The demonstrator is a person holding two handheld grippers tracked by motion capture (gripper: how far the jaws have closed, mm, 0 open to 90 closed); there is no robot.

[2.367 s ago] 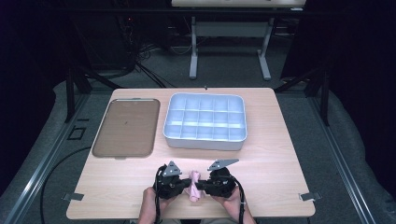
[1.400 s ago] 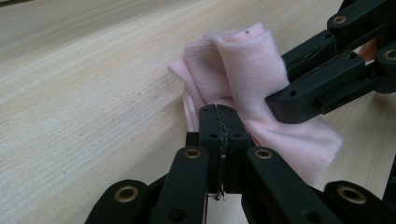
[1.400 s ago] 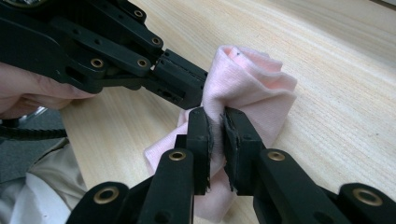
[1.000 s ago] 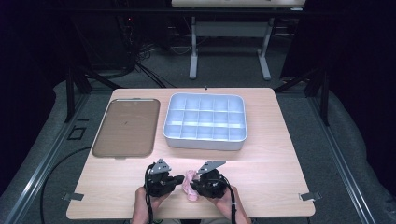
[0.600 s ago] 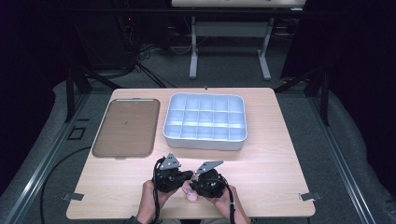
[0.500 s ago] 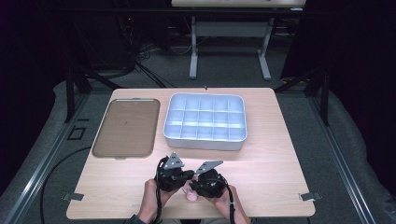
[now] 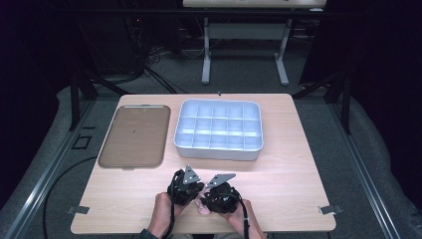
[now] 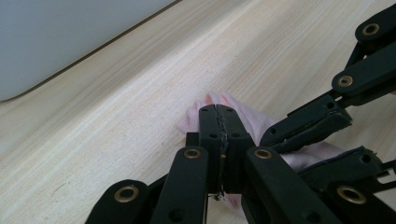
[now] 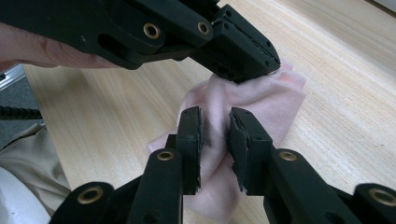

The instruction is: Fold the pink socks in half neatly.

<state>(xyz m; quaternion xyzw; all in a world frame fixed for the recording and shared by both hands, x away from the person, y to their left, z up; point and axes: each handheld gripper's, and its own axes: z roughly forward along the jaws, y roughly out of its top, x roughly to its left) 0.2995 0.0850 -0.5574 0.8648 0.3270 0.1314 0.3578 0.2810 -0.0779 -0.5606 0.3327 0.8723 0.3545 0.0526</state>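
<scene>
Left gripper point(image 8: 219, 122) had slid in beside the right, jaws pinched tight on pink cloth point(image 9: 247, 100) at table's point(image 7: 298, 169) near edge. Right gripper point(image 9: 215, 135) had just been loosening, cloth between its jaws; likely a hand-over.

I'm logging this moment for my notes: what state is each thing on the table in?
Pink cloth: crumpled, pinched from two sides.
Left hand-held gripper: shut on the pink cloth.
Right hand-held gripper: jaws just opening, cloth between them.
Compartment tray: empty.
Brown tray: empty, flat.
</scene>
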